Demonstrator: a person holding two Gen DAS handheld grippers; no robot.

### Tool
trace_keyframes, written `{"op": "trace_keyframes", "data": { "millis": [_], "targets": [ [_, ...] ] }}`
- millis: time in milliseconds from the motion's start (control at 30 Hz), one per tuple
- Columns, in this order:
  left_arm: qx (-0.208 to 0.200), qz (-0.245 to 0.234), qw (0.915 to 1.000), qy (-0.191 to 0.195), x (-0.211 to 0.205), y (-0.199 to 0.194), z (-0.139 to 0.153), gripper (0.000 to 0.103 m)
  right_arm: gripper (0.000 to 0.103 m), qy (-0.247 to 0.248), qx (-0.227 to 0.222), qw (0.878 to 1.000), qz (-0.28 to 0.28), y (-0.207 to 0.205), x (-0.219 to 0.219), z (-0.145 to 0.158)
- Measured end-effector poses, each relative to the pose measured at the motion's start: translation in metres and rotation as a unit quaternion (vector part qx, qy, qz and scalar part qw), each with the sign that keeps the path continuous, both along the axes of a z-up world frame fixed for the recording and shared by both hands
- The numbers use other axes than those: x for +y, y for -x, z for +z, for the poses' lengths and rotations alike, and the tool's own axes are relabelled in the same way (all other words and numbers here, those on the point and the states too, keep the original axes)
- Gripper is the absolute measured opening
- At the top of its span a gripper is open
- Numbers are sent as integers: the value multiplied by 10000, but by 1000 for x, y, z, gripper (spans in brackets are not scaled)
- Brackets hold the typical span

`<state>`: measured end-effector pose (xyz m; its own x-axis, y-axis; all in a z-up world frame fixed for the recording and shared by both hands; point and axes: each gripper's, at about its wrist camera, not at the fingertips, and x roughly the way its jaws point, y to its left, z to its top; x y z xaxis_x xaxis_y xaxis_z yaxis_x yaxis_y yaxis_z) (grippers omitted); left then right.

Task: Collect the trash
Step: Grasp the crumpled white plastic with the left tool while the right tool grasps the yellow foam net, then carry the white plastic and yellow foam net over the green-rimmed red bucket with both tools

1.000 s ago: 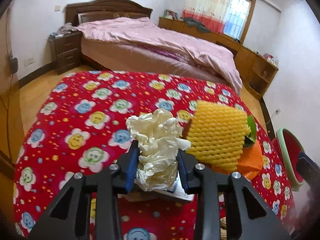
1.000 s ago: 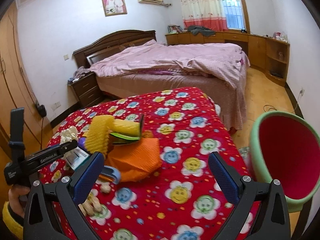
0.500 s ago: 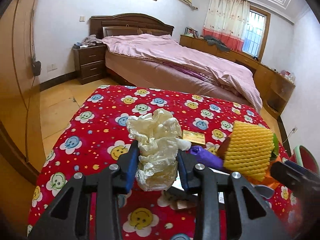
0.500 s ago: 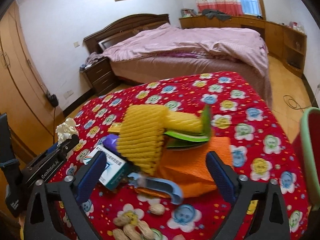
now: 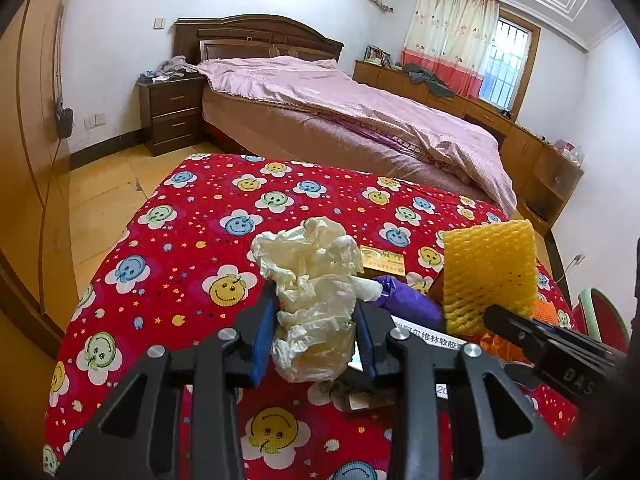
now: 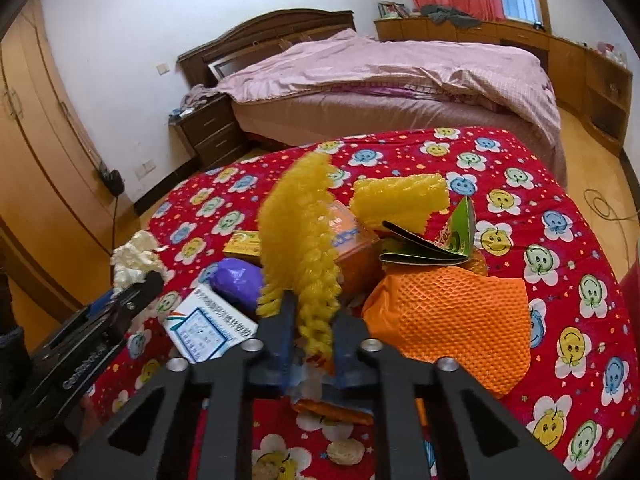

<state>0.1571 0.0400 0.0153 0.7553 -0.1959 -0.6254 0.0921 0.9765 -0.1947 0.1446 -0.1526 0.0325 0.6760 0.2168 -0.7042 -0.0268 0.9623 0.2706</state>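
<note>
right gripper (image 6: 310,334) jaws just closed, now pinching the yellow foam net (image 6: 298,248) atop the trash pile on the red cloth (image 6: 560,280), left gripper (image 5: 316,334) clamping crumpled tissue (image 5: 312,280), both apparently ready for binning.

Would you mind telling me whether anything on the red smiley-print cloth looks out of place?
Yes: peanuts lie scattered loose on the red smiley-print cloth, apart from the piled packaging beside the orange foam net.
</note>
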Motion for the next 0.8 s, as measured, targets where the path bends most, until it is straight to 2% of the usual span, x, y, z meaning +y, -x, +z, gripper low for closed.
{"op": "trace_keyframes", "data": {
  "millis": [200, 467, 800],
  "targets": [
    [-93, -7, 9999, -52, -5, 5, 6, 36, 11, -49, -342, 9994, 55, 25, -2, 22],
    [-282, -195, 9994, -52, -18, 29, 35, 36, 11, -140, -754, 9970, -129, 60, -24, 54],
    [-606, -435, 9970, -193, -44, 66, 74, 36, 11, -302, -1049, 9931, -431, 97, -58, 74]
  ]
}}
